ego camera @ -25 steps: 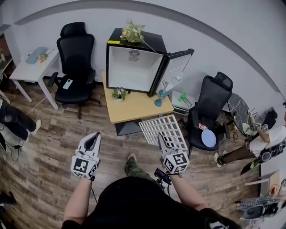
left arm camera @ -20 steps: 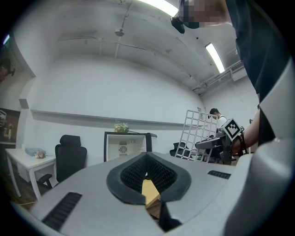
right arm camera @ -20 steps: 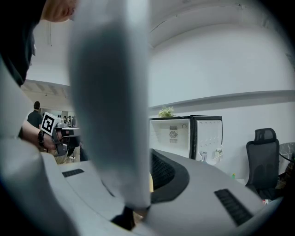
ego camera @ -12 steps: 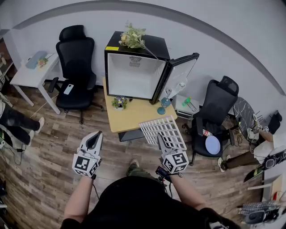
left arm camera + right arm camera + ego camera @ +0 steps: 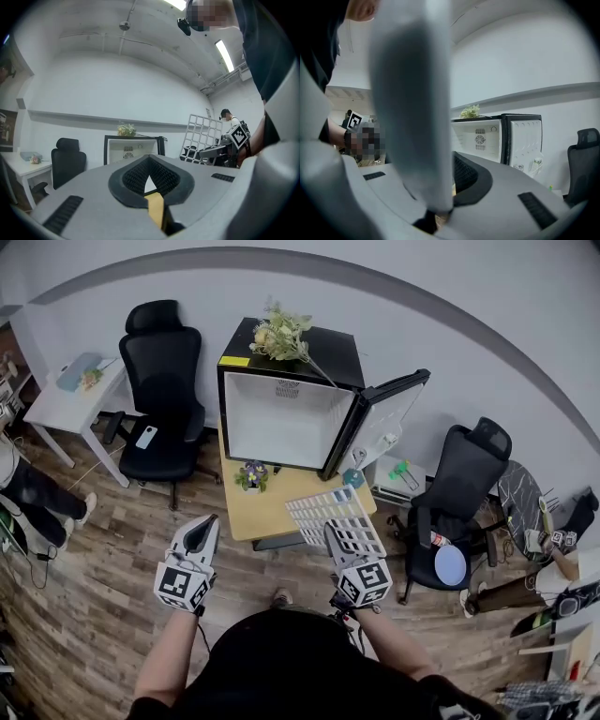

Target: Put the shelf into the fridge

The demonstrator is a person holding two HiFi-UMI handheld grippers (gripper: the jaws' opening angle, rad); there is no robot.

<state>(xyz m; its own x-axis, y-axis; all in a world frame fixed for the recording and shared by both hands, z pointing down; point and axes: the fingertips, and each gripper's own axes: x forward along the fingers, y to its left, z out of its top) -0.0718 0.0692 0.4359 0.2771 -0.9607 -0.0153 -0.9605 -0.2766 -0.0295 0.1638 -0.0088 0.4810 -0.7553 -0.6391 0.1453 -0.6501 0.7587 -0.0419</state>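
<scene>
The fridge (image 5: 281, 409) now sits lower and larger at your 12 o'clock than a second ago, and the wooden table (image 5: 272, 514) beneath it has slid towards you. You have closed in, and the carry is nearly over. The fridge's door (image 5: 386, 420) stands swung out to about 1 o'clock, and the white cavity looks bare, so nothing appears to block entry.

The shelf (image 5: 336, 517), a white grid, is held out at your 1 o'clock. Its far edge now overlaps the table's near right corner, where before it hung over bare floor. It is tilted, far edge raised, and not yet lined up with the opening, which lies up and left of it.

Your right gripper (image 5: 336, 542) is clamped on the shelf's near edge (its own view shows a bar pinched between the jaws). Your left gripper (image 5: 202, 532) hangs at 11 o'clock, jaws together on nothing.

A small potted plant (image 5: 251, 474) stands on the table at 12 o'clock, well left of the shelf.
</scene>
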